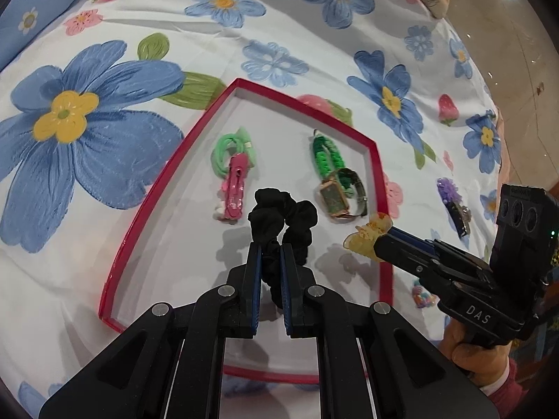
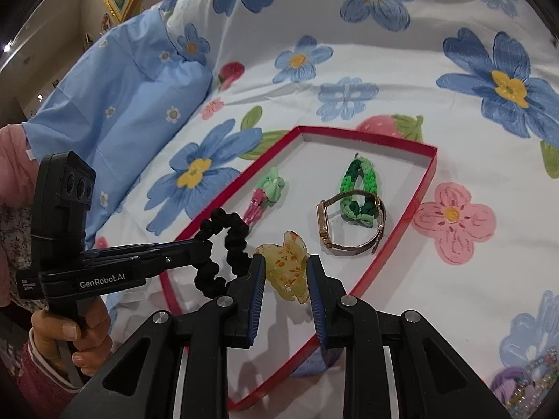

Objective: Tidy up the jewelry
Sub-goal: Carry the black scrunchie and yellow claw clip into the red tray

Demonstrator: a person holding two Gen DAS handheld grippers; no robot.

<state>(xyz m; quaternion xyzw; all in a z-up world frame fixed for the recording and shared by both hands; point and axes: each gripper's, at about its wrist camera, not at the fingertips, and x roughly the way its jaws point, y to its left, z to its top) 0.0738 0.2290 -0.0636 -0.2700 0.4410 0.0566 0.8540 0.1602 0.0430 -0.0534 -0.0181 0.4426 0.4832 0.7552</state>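
Two pieces are being carried over the red-rimmed tray (image 1: 139,206) at once, so the placing step is judged to be in hand; a black scrunchie (image 1: 283,220) is pinched between the near-closed jaws of the left gripper (image 1: 271,262), most of its loop hanging free beyond the fingertips above the near middle of the tray; a translucent yellow claw clip (image 2: 286,265) is clamped in the narrowly parted jaws of the right gripper (image 2: 284,279), held above the near right part of the tray, close by its right rim. Whether either piece already touches the tray floor cannot be told; shadows beneath suggest both are held clear of it.

The next move is judged to call for each piece to be lowered onto a bare patch of the white floor and the jaws to be opened; the near half of the tray is unoccupied, so room is there; care is needed that the clip is not set on the watch.

Inside the tray, toward the far left, a pale green hair tie (image 1: 227,153) lies with a pink hair clip (image 1: 234,192) across it; to the right, a green braided bracelet (image 1: 326,155) lies touching a gold-cased watch (image 1: 335,197). Outside the tray, on the flowered bedsheet (image 1: 87,146) to the right, further pieces are still to be gathered, among them a purple hair clip (image 1: 450,192) and some small beaded items (image 1: 421,296).
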